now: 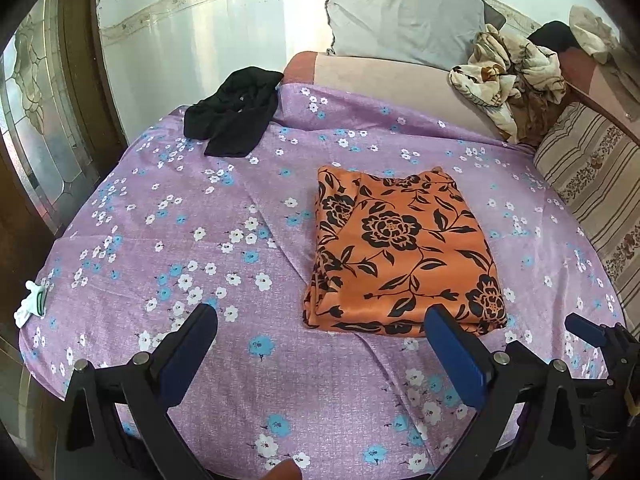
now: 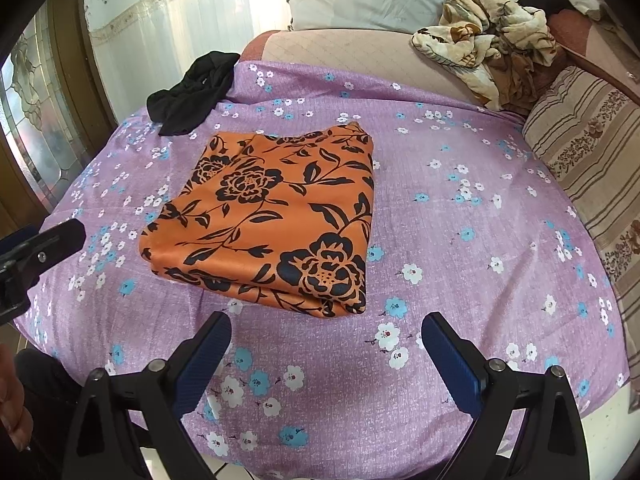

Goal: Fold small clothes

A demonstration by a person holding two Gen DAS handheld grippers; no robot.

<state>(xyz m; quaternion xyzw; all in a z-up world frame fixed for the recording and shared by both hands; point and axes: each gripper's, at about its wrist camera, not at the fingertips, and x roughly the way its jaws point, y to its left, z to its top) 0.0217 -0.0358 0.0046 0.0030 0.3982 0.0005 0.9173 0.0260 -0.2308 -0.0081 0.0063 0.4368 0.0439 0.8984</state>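
Observation:
An orange garment with black flowers (image 1: pixel 400 252) lies folded into a neat rectangle on the purple floral sheet (image 1: pixel 200 208); it also shows in the right wrist view (image 2: pixel 264 216). My left gripper (image 1: pixel 320 320) is open and empty, hovering just short of the garment's near edge. My right gripper (image 2: pixel 326 330) is open and empty, just short of the garment's near right corner. The right gripper's finger shows at the right edge of the left wrist view (image 1: pixel 584 330). The left gripper's finger shows at the left edge of the right wrist view (image 2: pixel 48 244).
A crumpled black garment (image 1: pixel 236 116) lies at the sheet's far left corner. A grey pillow (image 1: pixel 404 16) and a crumpled beige floral blanket (image 1: pixel 508 76) sit at the back. A striped cushion (image 1: pixel 596 188) lies along the right. A small white cloth (image 1: pixel 32 304) lies at the left edge.

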